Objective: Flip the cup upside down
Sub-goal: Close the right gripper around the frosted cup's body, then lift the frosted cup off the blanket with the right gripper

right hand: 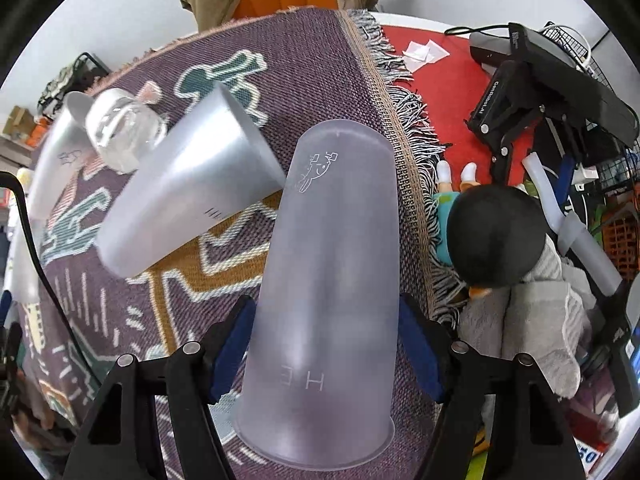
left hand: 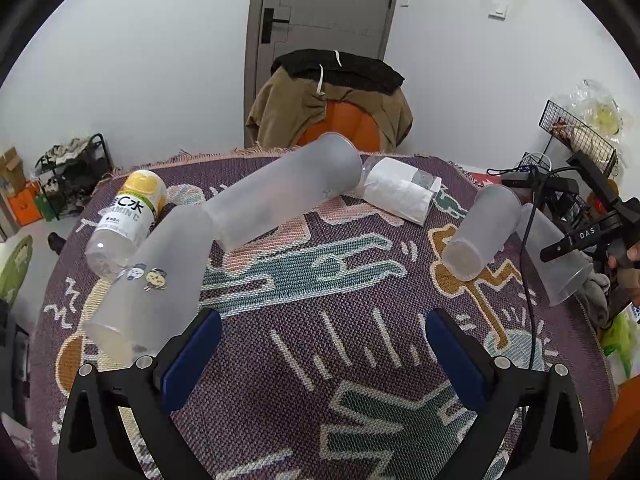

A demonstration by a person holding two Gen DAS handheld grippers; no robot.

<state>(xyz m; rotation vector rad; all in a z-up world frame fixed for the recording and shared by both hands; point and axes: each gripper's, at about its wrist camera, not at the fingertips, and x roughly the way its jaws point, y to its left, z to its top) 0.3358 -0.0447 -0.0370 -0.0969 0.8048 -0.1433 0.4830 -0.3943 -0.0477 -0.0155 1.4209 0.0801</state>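
My right gripper (right hand: 326, 344) is shut on a tall frosted cup (right hand: 328, 280), its blue pads (right hand: 234, 344) pressed on both sides; the cup's base points away and its rim sits near the camera. The same cup (left hand: 556, 256) shows at the right of the left wrist view, held by the right gripper's black body. My left gripper (left hand: 322, 356) is open and empty above the patterned cloth (left hand: 320, 360). Other frosted cups lie on their sides: one (left hand: 482, 226) right of centre, one (left hand: 288, 194) in the middle, one (left hand: 156, 280) at the left.
A vitamin water bottle (left hand: 124, 220) and a clear cup with white paper (left hand: 400, 190) lie on the cloth. A chair draped with clothes (left hand: 332, 104) stands behind the table. A doll with black hair (right hand: 496, 236), grey towel (right hand: 532, 328) and black devices (right hand: 552, 92) sit right of the fringe.
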